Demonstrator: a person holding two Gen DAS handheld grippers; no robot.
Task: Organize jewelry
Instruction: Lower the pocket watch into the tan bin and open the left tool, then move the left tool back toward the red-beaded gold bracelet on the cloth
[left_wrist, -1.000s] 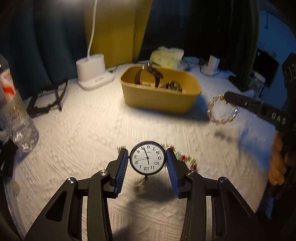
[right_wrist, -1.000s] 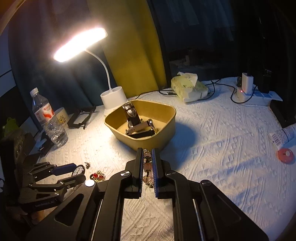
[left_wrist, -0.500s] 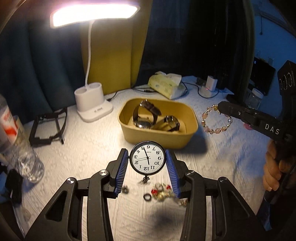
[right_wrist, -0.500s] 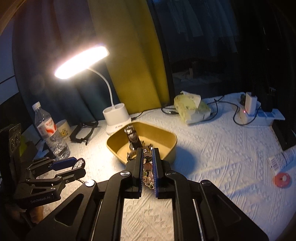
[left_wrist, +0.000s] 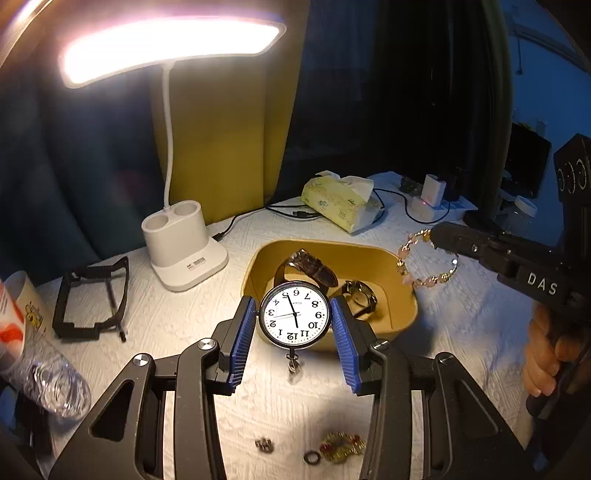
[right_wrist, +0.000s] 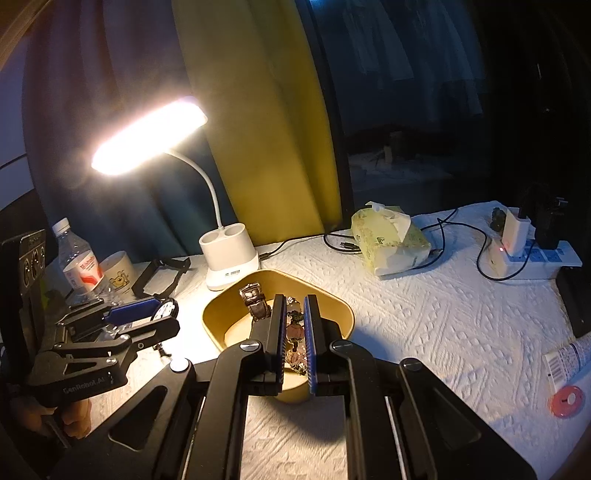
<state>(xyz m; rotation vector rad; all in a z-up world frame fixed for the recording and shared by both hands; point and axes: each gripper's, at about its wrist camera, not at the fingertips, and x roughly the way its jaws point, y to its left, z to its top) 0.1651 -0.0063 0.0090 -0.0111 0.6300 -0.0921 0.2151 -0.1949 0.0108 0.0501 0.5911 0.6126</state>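
Note:
My left gripper (left_wrist: 294, 325) is shut on a round white-faced pocket watch (left_wrist: 294, 318) and holds it above the table, just in front of the yellow tray (left_wrist: 404, 295). My right gripper (right_wrist: 295, 339) is shut on a pink and gold beaded bracelet (right_wrist: 294, 338), held over the yellow tray (right_wrist: 334, 301); the bracelet also shows in the left wrist view (left_wrist: 424, 264) by the tray's right rim. Two wristwatches (left_wrist: 314, 267) lie in the tray. A red and gold brooch (left_wrist: 341, 446) and small rings (left_wrist: 312, 458) lie on the white cloth below my left gripper.
A lit white desk lamp (left_wrist: 183, 243) stands left of the tray. Black glasses (left_wrist: 92, 295), a water bottle (left_wrist: 33, 354) and a mug (right_wrist: 116, 271) are at the left. A tissue pack (left_wrist: 341, 206), cables and a power strip (right_wrist: 535, 254) are behind and right.
Both grippers have lifted and moved toward the tray. The brooch and rings now lie lower in the left wrist view. The bracelet now hangs over the tray.

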